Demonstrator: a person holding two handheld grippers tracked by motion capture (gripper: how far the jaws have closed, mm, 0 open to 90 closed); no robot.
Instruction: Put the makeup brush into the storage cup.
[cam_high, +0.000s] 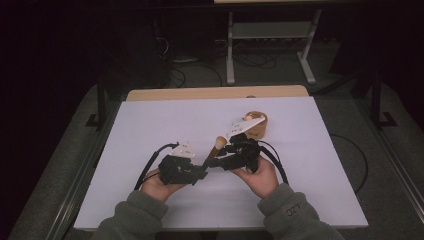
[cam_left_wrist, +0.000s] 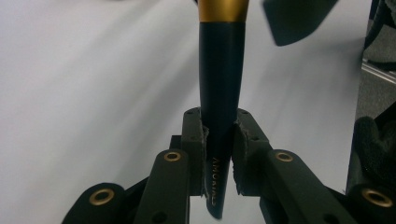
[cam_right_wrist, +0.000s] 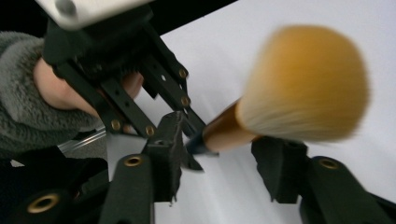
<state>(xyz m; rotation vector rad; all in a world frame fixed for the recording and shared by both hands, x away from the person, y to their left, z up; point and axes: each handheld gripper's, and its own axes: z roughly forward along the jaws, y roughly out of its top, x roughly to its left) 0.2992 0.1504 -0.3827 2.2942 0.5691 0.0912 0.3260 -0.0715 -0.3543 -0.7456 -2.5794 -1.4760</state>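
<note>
White table cover (cam_high: 150, 125) fills the frame centre, under dark surroundings. Lower left of centre, the left gripper (cam_high: 199, 173) is clamped on the dark handle of a makeup brush (cam_high: 216, 147), bristles angled upward. Right of it, the right gripper (cam_high: 218, 161) stands apart around the brush. Upper right, a wooden cup (cam_high: 259, 129) stands.

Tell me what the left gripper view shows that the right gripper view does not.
Left gripper view alone: the brush's dark handle clamped between the left gripper's jaws, with lettering on it.

Right gripper view alone: the brush's tan bristle head above the right gripper's open jaws, and the person's left hand.

Both: the gold ferrule and the white table.
</note>
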